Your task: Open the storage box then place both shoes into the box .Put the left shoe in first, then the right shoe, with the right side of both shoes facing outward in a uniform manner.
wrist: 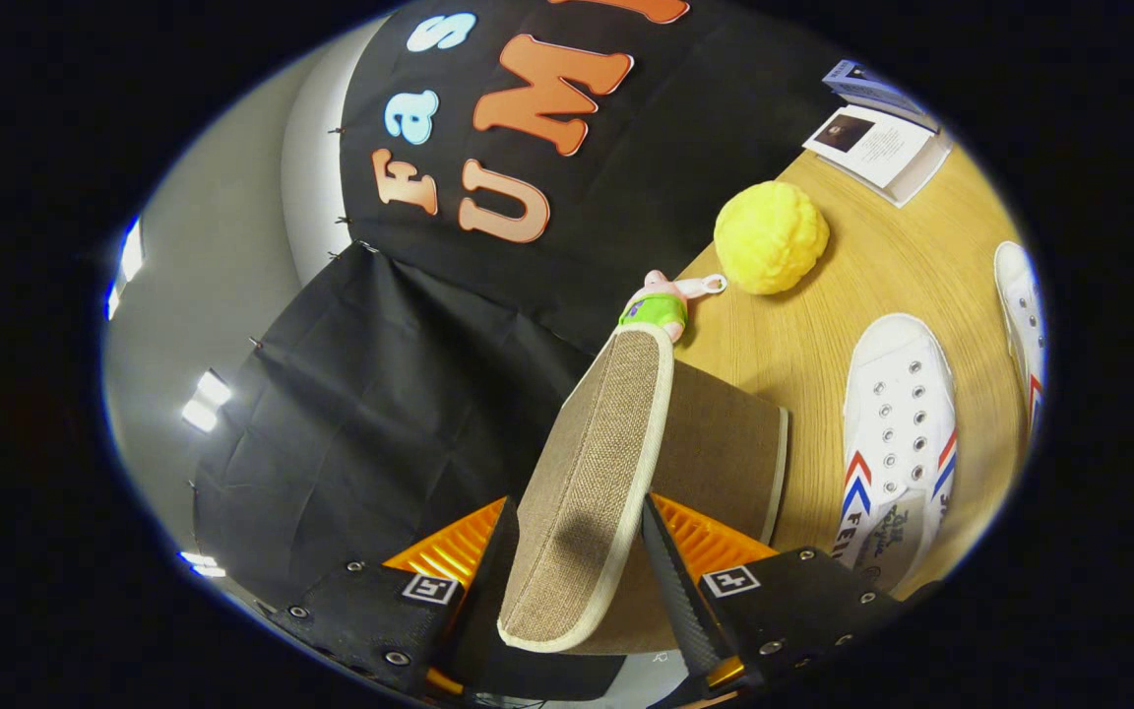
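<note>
- A wooden bench (852,295) stands in a booth with black cloth walls behind it; the camera is tilted hard, so the bench runs up one side.
- The gripper (572,581) grasps the box's lid (592,473), a tan woven flap with pale piping, one finger pressed on each face.
- The lid stands raised on edge above the box (724,443), which sits near the bench's front edge.
- Step in hand, as I judge it: opening the box. The lid looks lifted well clear, though the box mouth is hidden behind it.
- Next, likely: swing the lid fully back, let go, then reach for the left shoe.
- One white shoe (897,433) lies just beside the box; a second shoe (1020,305) lies beyond it, cut off.
- Which shoe is left or right is hard to tell.
- A yellow ball (771,236), a small pink toy (661,300) and a booklet (877,143) sit toward the far edge.
</note>
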Available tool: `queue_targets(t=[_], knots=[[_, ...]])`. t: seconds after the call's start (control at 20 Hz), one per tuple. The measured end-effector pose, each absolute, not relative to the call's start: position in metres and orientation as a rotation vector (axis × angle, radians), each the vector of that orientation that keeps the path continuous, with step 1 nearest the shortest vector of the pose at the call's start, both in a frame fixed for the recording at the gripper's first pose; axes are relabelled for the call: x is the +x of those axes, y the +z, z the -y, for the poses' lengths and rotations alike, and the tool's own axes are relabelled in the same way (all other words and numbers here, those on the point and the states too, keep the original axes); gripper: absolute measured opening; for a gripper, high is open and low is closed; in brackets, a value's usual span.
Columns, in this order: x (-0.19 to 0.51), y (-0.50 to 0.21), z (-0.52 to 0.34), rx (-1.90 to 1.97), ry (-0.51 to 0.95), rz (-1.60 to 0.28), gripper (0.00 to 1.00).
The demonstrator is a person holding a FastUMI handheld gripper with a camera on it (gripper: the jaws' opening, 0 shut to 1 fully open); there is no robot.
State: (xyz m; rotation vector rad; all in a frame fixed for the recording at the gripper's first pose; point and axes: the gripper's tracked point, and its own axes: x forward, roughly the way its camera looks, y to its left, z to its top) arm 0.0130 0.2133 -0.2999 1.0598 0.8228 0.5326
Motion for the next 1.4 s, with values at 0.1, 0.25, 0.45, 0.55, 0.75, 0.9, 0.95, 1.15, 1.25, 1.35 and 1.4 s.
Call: queue_targets(t=[0.1, 0.25, 0.45, 0.55, 0.75, 0.9, 0.95, 1.15, 1.25, 1.35, 1.4], knots=[[0.019, -0.302, -0.211, 1.085, 0.488, -0.802, 0.57], [0.02, -0.32, -0.209, 1.019, 0.443, -0.824, 0.31], [0.021, -0.303, -0.215, 1.072, 0.482, -0.801, 0.21], [0.023, -0.292, -0.216, 1.109, 0.515, -0.773, 0.14], [0.024, -0.284, -0.214, 1.097, 0.533, -0.755, 0.1], [0.021, -0.3, -0.216, 1.043, 0.495, -0.796, 0.1], [0.022, -0.304, -0.218, 1.049, 0.484, -0.802, 0.12], [0.024, -0.307, -0.221, 1.108, 0.466, -0.818, 0.26], [0.021, -0.315, -0.225, 1.09, 0.463, -0.837, 0.36], [0.015, -0.326, -0.234, 1.071, 0.471, -0.873, 0.41], [0.012, -0.331, -0.239, 1.073, 0.475, -0.896, 0.43]])
